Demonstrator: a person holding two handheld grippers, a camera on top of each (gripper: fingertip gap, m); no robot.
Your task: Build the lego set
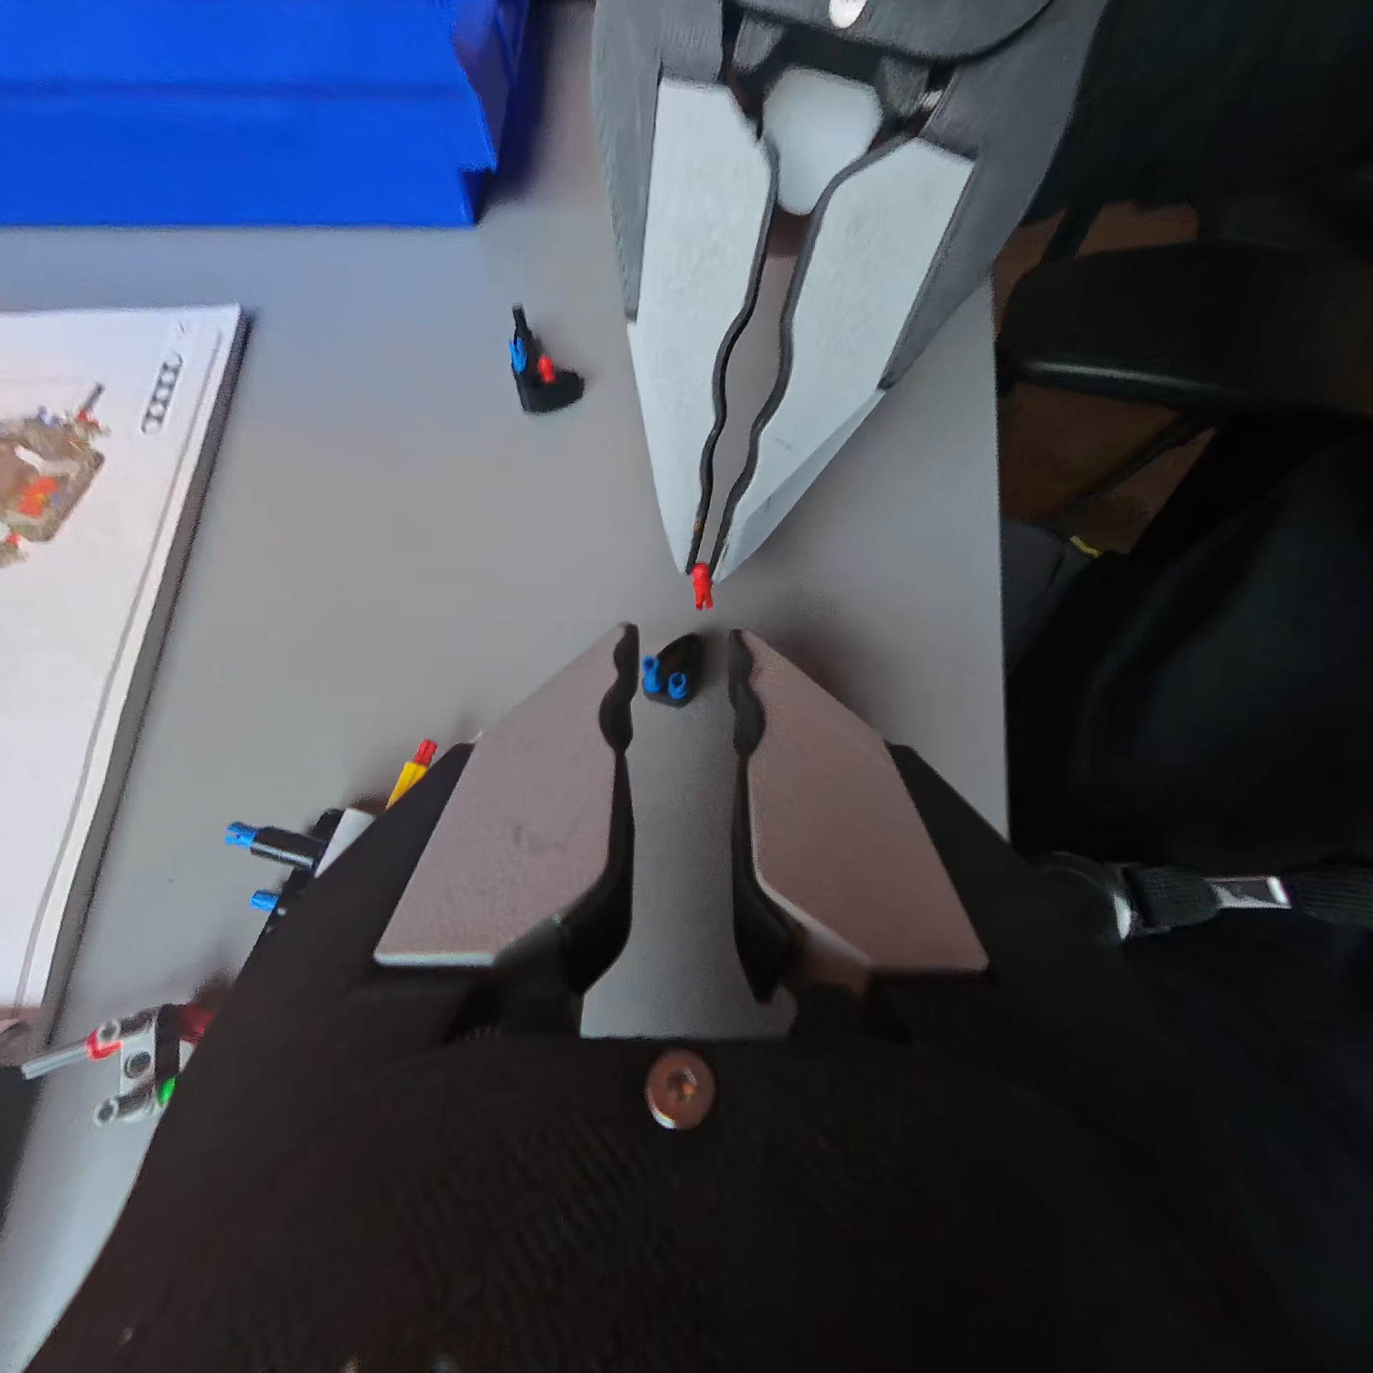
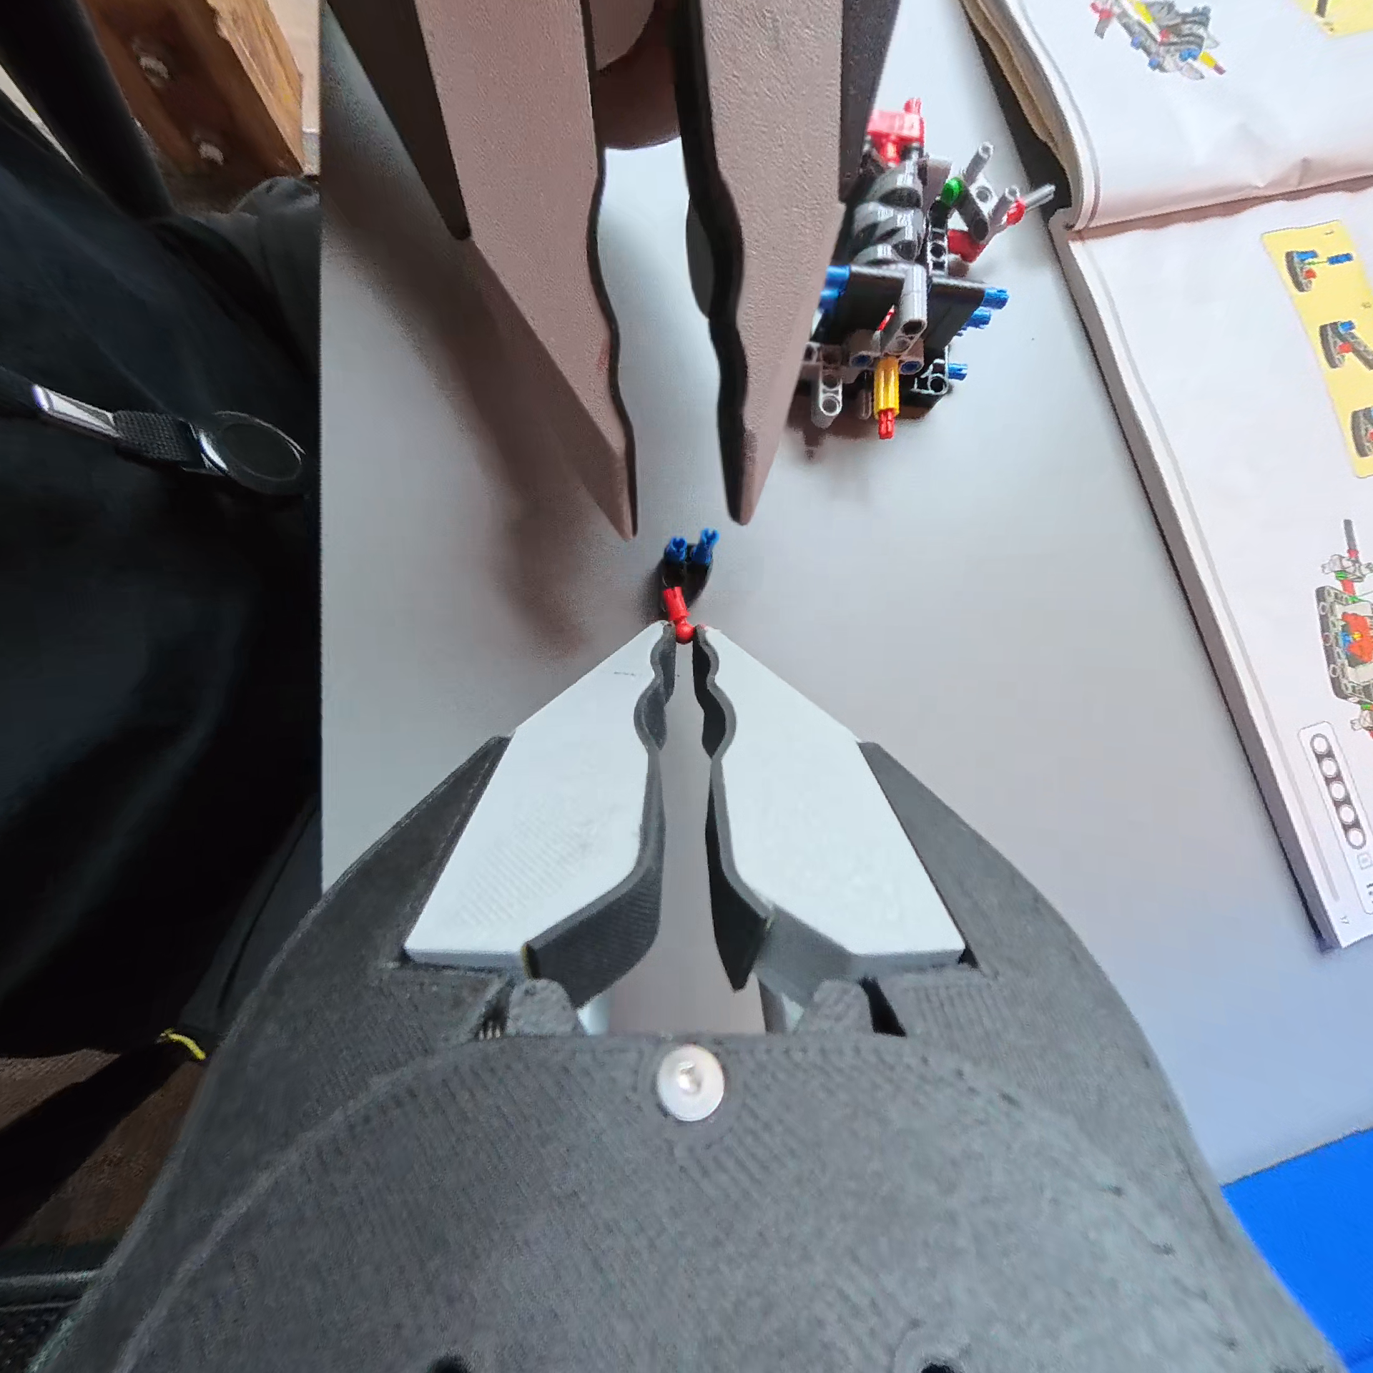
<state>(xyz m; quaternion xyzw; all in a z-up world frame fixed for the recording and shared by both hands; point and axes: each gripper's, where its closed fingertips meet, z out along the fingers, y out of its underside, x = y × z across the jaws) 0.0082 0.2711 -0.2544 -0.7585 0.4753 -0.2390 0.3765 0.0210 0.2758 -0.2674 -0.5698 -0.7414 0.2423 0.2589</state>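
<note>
Two pairs of tongs, one brown, one grey

Our left tongs (image 1: 683, 631) have flat brown wedge fingers with wavy black inner pads, set in a black ribbed printed housing with one copper-coloured screw. Our right tongs (image 2: 680, 630) have pale grey fingers, dark wavy pads, a grey ribbed housing and a silver screw. We wear black clothing.

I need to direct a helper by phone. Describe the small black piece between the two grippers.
On the grey table, look between the tips of the two grippers. The small black piece lies there, with two blue pins stuck in it; the other black piece farther off also carries a red pin.
</note>
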